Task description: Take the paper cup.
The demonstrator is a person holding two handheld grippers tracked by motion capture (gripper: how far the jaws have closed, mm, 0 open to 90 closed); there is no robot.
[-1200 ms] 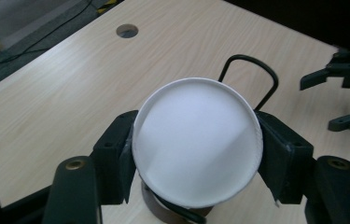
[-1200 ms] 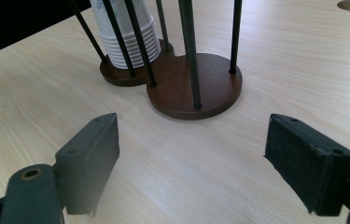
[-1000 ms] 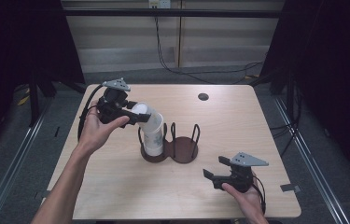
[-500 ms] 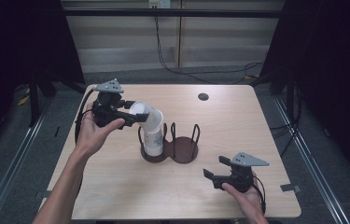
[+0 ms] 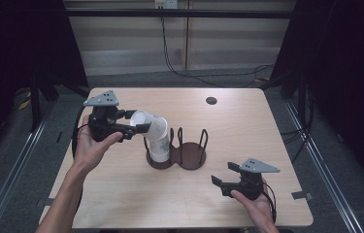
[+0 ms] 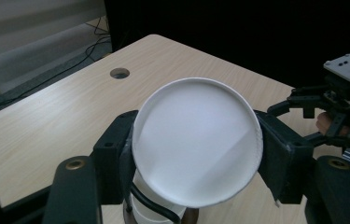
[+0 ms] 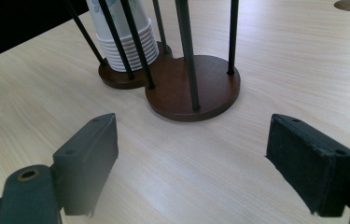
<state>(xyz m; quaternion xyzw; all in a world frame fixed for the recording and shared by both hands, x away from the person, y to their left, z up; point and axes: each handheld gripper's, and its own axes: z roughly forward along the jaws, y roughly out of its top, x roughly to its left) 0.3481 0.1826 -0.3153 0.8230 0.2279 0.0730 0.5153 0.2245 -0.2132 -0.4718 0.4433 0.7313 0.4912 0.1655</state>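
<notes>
Between the left gripper's (image 5: 136, 127) black jaws sits a white paper cup (image 6: 197, 140), clamped at its sides, its smooth round mouth tilted toward the gripper's camera. Just below it, a stack of nested paper cups (image 5: 159, 144) stands in the near ring of a dark brown wooden cup holder (image 5: 189, 159) with thin black upright rods, which fence the stack. Farther off, the right gripper (image 5: 222, 180) rests low over the pale wood-grain table (image 5: 247, 126), jaws spread and empty, facing the holder. Beyond lies a round cable hole (image 5: 211, 101).
</notes>
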